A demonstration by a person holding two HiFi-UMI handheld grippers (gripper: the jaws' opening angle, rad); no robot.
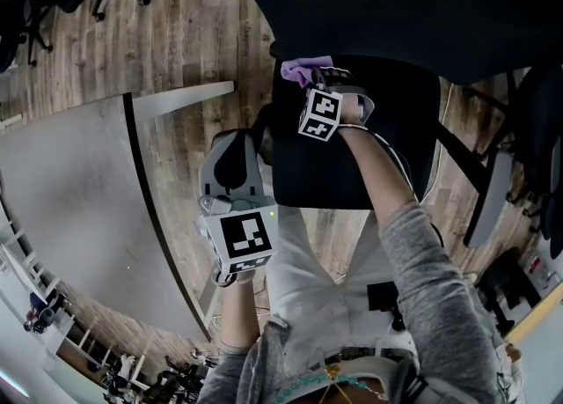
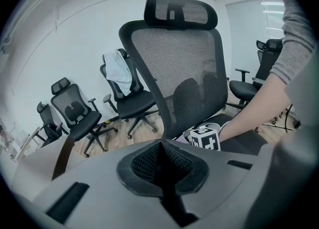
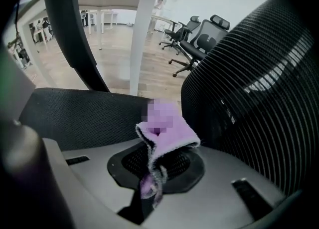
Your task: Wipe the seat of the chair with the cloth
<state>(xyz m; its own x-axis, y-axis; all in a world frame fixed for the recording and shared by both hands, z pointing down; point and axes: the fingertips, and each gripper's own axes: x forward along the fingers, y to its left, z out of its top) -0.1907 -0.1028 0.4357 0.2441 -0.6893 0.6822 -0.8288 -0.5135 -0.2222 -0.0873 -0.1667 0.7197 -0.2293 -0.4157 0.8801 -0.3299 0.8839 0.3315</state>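
The black mesh chair seat [image 1: 361, 151] lies below me, its backrest [image 1: 396, 6] at the top of the head view. My right gripper [image 1: 318, 75] is shut on a purple cloth [image 1: 303, 67] at the seat's back left corner, close to the backrest. In the right gripper view the cloth [image 3: 168, 134] sticks up from the closed jaws, with the seat [image 3: 84, 115] behind it and the backrest mesh [image 3: 259, 88] on the right. My left gripper [image 1: 239, 140] hangs beside the seat's left edge, shut and empty; it [image 2: 160, 159] faces the backrest [image 2: 184, 78].
A grey table [image 1: 70, 209] with a dark edge lies to the left over wood flooring. The chair's armrest [image 1: 488, 200] stands on the right. Several other office chairs [image 2: 127, 98] stand along the far wall. A white table leg [image 3: 144, 33] rises beyond the seat.
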